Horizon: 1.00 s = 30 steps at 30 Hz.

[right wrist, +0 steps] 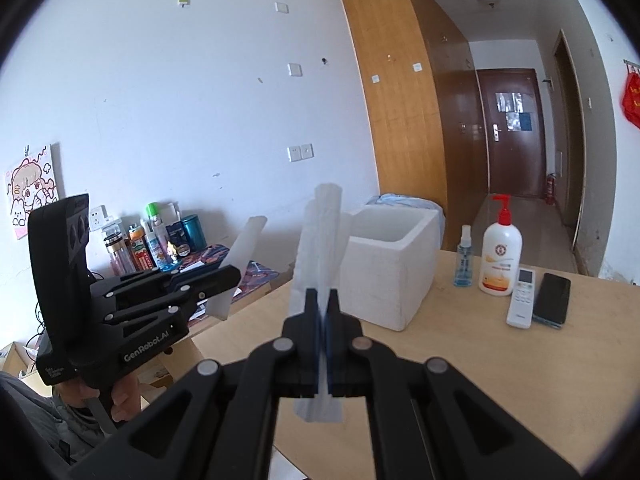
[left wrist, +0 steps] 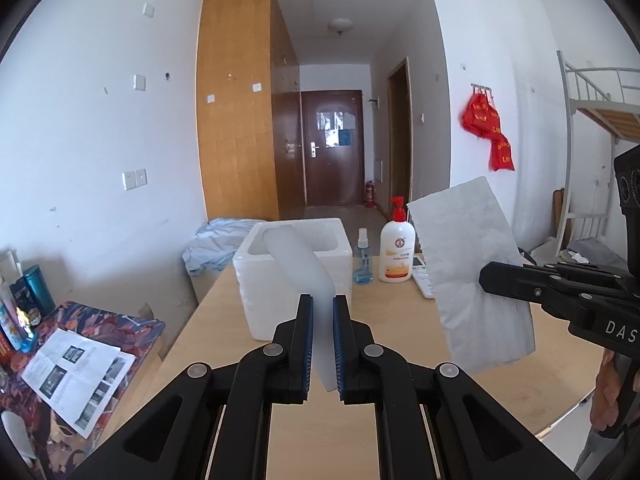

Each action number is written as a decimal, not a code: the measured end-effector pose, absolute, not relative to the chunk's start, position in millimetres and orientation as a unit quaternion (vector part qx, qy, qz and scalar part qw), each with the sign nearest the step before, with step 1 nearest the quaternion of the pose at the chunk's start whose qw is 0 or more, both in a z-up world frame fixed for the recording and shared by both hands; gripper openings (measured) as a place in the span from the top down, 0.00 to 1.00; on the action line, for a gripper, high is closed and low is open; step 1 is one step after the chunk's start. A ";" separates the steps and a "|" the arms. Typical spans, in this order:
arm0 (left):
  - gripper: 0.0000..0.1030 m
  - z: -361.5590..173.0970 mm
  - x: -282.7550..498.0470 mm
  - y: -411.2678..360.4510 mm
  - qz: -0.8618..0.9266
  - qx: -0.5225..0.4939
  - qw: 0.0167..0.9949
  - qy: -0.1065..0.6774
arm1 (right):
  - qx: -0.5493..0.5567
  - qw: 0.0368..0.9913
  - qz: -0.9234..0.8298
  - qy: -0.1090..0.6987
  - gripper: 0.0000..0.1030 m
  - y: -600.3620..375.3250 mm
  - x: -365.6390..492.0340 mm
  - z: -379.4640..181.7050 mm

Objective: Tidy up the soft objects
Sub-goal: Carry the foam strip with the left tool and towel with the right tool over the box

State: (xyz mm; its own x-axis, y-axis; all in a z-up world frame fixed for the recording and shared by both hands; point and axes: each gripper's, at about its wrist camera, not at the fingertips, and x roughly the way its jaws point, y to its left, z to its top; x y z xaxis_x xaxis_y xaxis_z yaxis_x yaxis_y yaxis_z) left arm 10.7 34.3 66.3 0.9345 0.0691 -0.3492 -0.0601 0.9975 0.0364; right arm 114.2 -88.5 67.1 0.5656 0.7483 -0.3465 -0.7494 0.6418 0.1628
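Both claws are loaded: your left gripper [left wrist: 323, 320] clamps a white foam sheet [left wrist: 298, 258], your right gripper [right wrist: 323, 308] pinches the paper towel [right wrist: 322, 240]. Both are featherlight and floppy, so grip mid-edge. The foam box [right wrist: 394, 276] sits just ahead.

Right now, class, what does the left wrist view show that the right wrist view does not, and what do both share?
Only the left wrist view: a grey metal bunk ladder and an open printed booklet. Only the right wrist view: a black smartphone and a pink cartoon poster. Both: the white foam box, the white pump bottle with red top, and the white quilted sheet.
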 end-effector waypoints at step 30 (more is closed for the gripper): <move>0.91 74.4 95.5 65.9 0.023 0.001 0.981 0.191 | 0.002 0.885 0.407 0.227 0.96 -43.5 196.0 78.2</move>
